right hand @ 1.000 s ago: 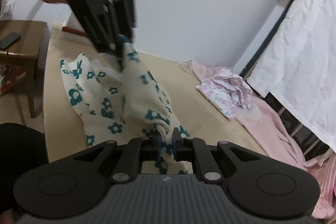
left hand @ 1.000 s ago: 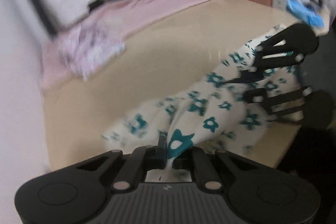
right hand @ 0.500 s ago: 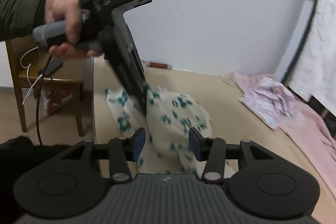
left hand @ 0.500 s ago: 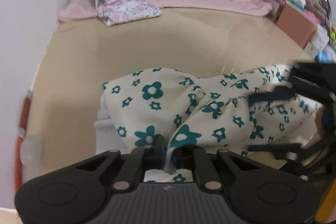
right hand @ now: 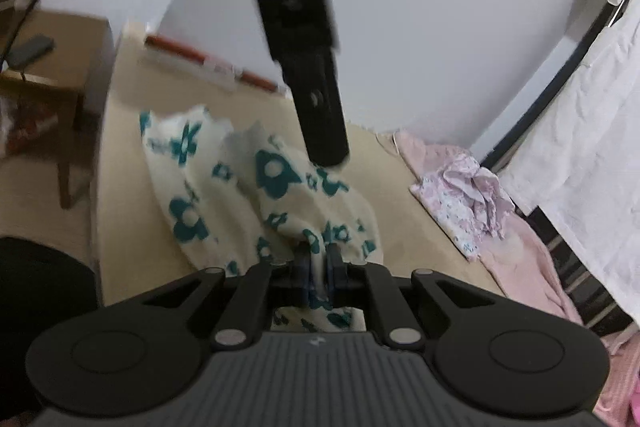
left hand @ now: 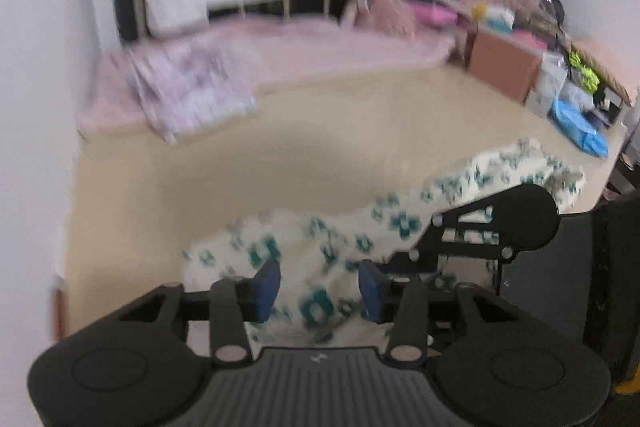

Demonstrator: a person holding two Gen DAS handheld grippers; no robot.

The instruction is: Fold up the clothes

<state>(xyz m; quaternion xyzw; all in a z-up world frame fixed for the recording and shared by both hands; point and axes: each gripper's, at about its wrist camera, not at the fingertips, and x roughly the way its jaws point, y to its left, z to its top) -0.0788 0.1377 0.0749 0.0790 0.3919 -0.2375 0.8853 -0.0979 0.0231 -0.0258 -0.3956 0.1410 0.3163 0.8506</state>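
Left wrist view: left gripper (left hand: 319, 285) with jaws apart, nothing between them, over the cream teal-flowered garment (left hand: 320, 251) bunched low centre on the tan surface (left hand: 240, 167). Right gripper (right hand: 319, 263) clamped on a cloth edge, bottom centre of its view. Judged mid-fold; left likely needs a fresh grip on a free edge
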